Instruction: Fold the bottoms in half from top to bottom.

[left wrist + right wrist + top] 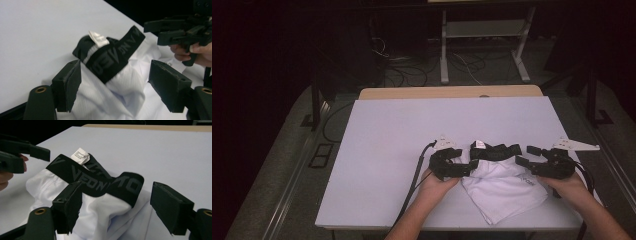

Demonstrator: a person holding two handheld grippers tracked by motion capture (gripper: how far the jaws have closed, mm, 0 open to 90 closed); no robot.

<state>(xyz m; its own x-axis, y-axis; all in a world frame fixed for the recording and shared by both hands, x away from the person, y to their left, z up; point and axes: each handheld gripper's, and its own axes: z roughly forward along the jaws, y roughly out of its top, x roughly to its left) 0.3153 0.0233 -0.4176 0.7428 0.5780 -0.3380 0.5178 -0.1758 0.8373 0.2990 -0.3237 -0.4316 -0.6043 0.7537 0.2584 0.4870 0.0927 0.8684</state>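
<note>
A crumpled pair of white underwear (504, 186) with a black lettered waistband (497, 150) and a white tag (480, 144) lies at the near right of the white table (402, 130). My left gripper (467, 161) is at the garment's left edge, open, its jaws on either side of white cloth and the waistband (112, 57) near the tag (98, 38). My right gripper (524, 155) stands open at the garment's right side, jaws straddling the waistband's folded end (125, 186) above the white cloth (100, 215). Neither gripper pinches the cloth.
A black cable (414, 175) trails from the left gripper to the table's front edge. The table's wooden back edge (452, 92) shows beyond the white top. A metal stand (482, 30) and loose floor cables (412, 70) are behind the table.
</note>
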